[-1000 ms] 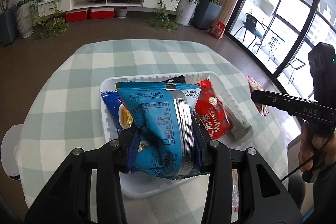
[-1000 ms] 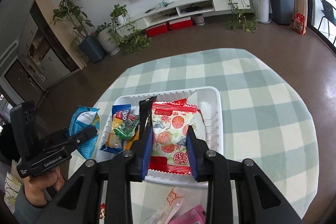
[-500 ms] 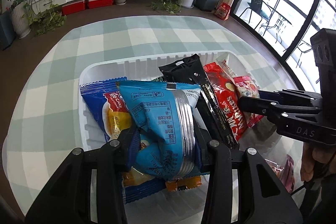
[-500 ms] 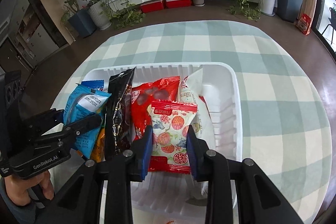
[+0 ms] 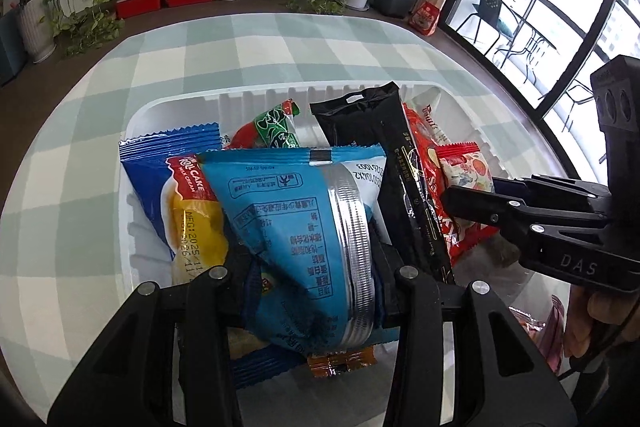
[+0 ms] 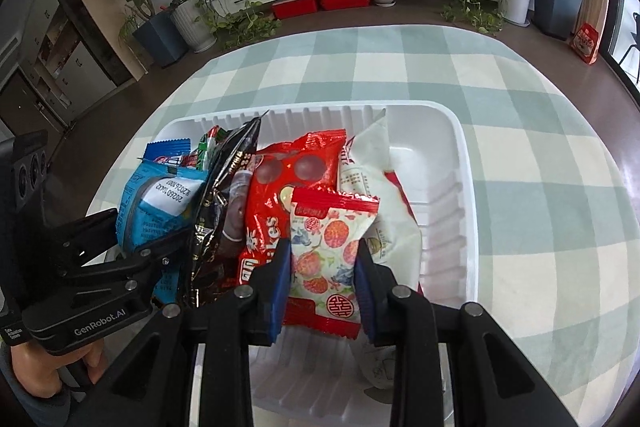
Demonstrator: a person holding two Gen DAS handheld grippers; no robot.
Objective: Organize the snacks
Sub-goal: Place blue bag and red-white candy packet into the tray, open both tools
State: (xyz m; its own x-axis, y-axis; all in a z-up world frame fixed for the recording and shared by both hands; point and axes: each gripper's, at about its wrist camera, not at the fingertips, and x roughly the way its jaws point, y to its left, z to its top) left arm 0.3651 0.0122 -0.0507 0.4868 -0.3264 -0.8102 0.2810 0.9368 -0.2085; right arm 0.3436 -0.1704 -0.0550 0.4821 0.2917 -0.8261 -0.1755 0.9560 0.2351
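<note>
Holding two packets over the white ribbed plastic tray (image 6: 460, 195) on the checked counter (image 6: 540, 131), we see it already crowded. Our left hand-held gripper (image 5: 308, 275) is clamped on a light-blue snack packet (image 5: 288, 227) with a silver seam. Just left of it lies a dark-blue roll cake packet (image 5: 176, 187), ahead a green-and-red packet (image 5: 272, 129), to its right a long black pouch (image 5: 384, 163). Our right hand-held gripper (image 6: 320, 267) pinches a white strawberry-print packet (image 6: 328, 247) with red ends; a red cookie bag (image 6: 296, 171) stands just left, a white packet (image 6: 368, 167) right.
</note>
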